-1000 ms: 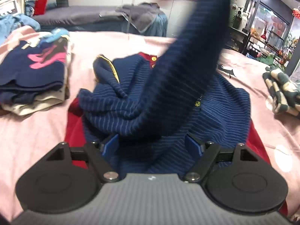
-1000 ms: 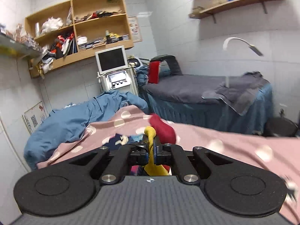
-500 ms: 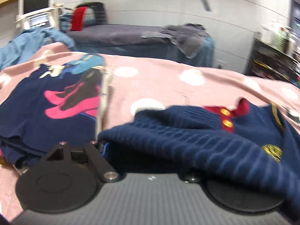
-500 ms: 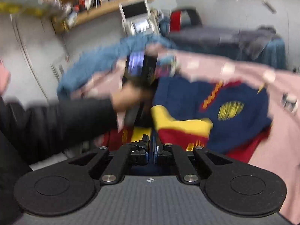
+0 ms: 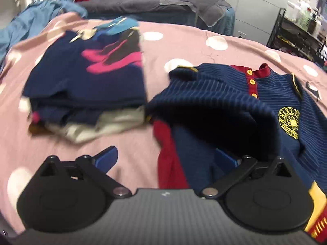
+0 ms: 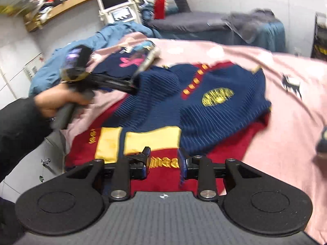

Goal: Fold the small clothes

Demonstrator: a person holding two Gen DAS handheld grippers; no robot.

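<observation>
Since a second ago the sweater (image 6: 204,102) has been swung down out of the air and is now laid on the pink sheet (image 6: 286,122), and the right gripper (image 6: 164,163), clamped then on yellow and red fabric, has been opened. Its fingers are seen parted by a moderate gap, nothing held between them, with the red hem and its yellow lettering lying just beyond and between the tips. The yellow panel (image 6: 151,140) is found just ahead of the left finger. Further ahead, the navy ribbed body with the yellow crest (image 6: 217,98) is spread out, buttons (image 6: 194,85) running away from the fingers.

The left gripper (image 5: 165,159) is shown wide open, nothing gripped. Its left fingertip (image 5: 107,157) is poised over bare sheet; its right one is tucked at the edge of the sweater's dark fold, partly hidden by cloth. A red underlayer (image 5: 167,153) is seen between the two fingers, nearer the right. Whether cloth is touched by that right finger cannot be told. In the right view the left gripper is seen reaching in at the sweater's far left edge, held in the hand (image 6: 59,100).

Ahead and to the left of the left fingers, a stack (image 5: 85,94) of folded clothes is seen, navy with a pink print on top, just beside the sweater. Motion blur is noted on both views.
</observation>
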